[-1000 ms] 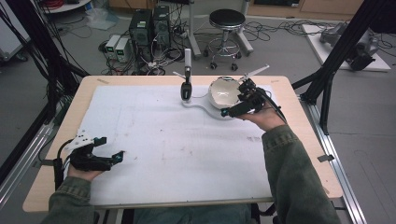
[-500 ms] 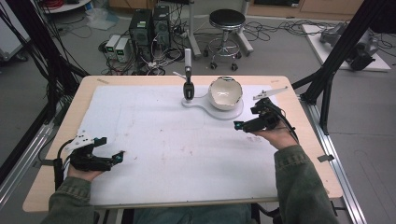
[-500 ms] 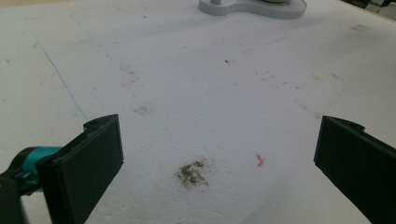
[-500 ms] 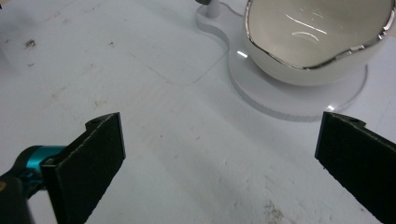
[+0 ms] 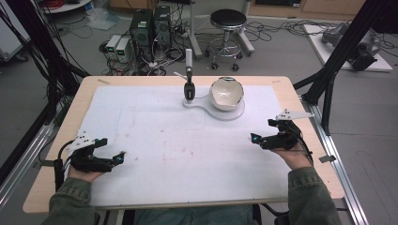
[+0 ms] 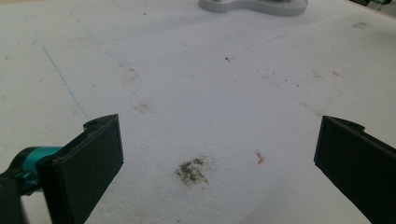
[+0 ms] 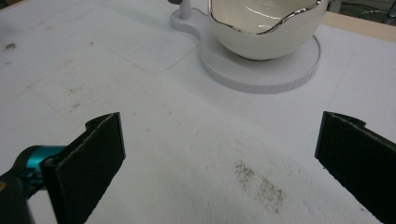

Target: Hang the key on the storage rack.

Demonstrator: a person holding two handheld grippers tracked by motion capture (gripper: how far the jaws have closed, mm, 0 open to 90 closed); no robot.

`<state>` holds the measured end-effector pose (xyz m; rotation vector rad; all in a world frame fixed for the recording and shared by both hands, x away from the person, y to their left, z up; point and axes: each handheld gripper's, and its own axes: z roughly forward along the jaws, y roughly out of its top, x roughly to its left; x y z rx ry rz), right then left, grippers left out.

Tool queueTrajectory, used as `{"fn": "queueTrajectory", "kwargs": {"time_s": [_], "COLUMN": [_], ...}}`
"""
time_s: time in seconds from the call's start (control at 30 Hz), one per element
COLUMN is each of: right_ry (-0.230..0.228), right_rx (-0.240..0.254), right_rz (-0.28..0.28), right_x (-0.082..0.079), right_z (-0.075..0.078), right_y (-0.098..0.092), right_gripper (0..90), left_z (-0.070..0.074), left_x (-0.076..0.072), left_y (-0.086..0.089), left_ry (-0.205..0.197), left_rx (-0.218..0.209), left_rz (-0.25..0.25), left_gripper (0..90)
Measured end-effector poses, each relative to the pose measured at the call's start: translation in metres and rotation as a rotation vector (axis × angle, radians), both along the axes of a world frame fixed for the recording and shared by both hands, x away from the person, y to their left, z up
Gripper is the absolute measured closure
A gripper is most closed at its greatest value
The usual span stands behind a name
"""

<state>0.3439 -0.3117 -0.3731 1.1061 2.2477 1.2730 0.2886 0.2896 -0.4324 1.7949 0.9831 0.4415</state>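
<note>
A white bowl [image 5: 226, 93] with a wavy dark rim sits on a flat white stand [image 5: 234, 114] at the far middle of the table. In the right gripper view the bowl [image 7: 264, 25] and the stand [image 7: 261, 74] lie ahead. A slim black and white upright tool [image 5: 188, 79] stands on the stand's left lobe. My right gripper [image 5: 257, 138] rests at the right of the white mat, open and holding nothing, well short of the bowl. At the near left, my left gripper [image 5: 119, 158] is open over bare mat with nothing between its jaws.
A white mat [image 5: 187, 145] with faint stains covers most of the wooden table [image 5: 300, 101]. Black frame poles [image 5: 338, 61] rise at the right and left. Computers, cables and a stool [image 5: 227, 21] stand on the floor beyond the far edge.
My right gripper has left the bowl and drawn back toward the near right of the mat. The bowl now sits upright on its stand. The left gripper has stayed put.
</note>
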Motion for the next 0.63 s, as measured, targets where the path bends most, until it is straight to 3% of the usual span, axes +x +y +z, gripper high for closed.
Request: {"fn": "queueTrajectory", "kwargs": {"time_s": [0.23,0.43,0.63], "right_ry": [-0.067,-0.077,-0.085], "right_rx": [-0.036,0.04,0.046], "right_rz": [-0.026,-0.102,-0.144], "right_x": [-0.018,-0.023,-0.023], "right_z": [-0.017,-0.037,-0.042], "right_y": [-0.014,-0.023,-0.021], "right_gripper": [0.6,0.6,0.6], "left_z": [0.0,-0.001,-0.001], "left_x": [0.0,0.001,0.001], "left_y": [0.0,0.0,-0.002], "left_ry": [0.002,0.007,0.0], "left_rx": [0.005,0.008,0.01], "left_rz": [0.003,0.0,-0.005], "left_gripper": [1.8,1.8,1.8]}}
